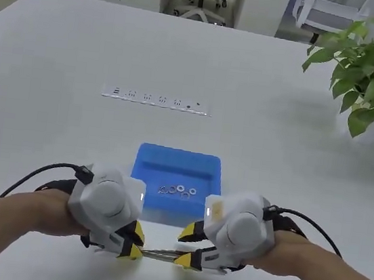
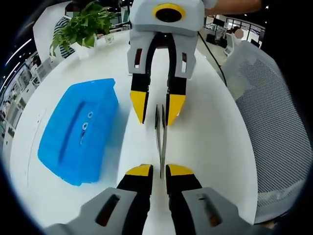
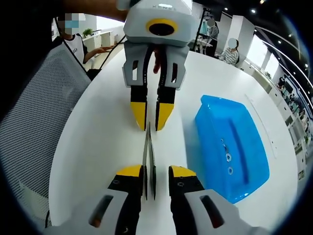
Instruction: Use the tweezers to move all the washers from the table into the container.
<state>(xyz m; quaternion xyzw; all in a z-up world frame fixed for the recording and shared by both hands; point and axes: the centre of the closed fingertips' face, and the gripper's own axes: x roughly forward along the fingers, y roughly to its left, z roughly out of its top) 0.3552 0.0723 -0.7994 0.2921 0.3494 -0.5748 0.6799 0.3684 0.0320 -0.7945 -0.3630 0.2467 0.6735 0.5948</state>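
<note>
Two handheld grippers meet nose to nose on the near side of a blue container (image 1: 178, 169), a pair of metal tweezers (image 2: 160, 139) bridging the space between them just above the white tabletop (image 1: 82, 45). The left gripper (image 2: 160, 170) has its tongs drawn in tight on one end of the tweezers, with no gap showing on either side of the blades. The right gripper (image 3: 155, 171) has its tongs narrowly parted around the other end. The blades lie against one yellow tip and a sliver of space shows beside the other, so a firm pinch there cannot be confirmed.

The person's left hand (image 1: 49, 208) and right hand (image 1: 296, 252) reach in from either side of the container's near edge, forearms low and level, black cables trailing back from both tools.

The washers (image 1: 179, 191) – a small cluster of silver rings – lie in the container's shallow recess, toward its near side. Beyond the container a white power strip (image 1: 154, 99) lies flat on the tabletop, and a leafy plant (image 1: 372, 74) stands off to the container's far right.
</note>
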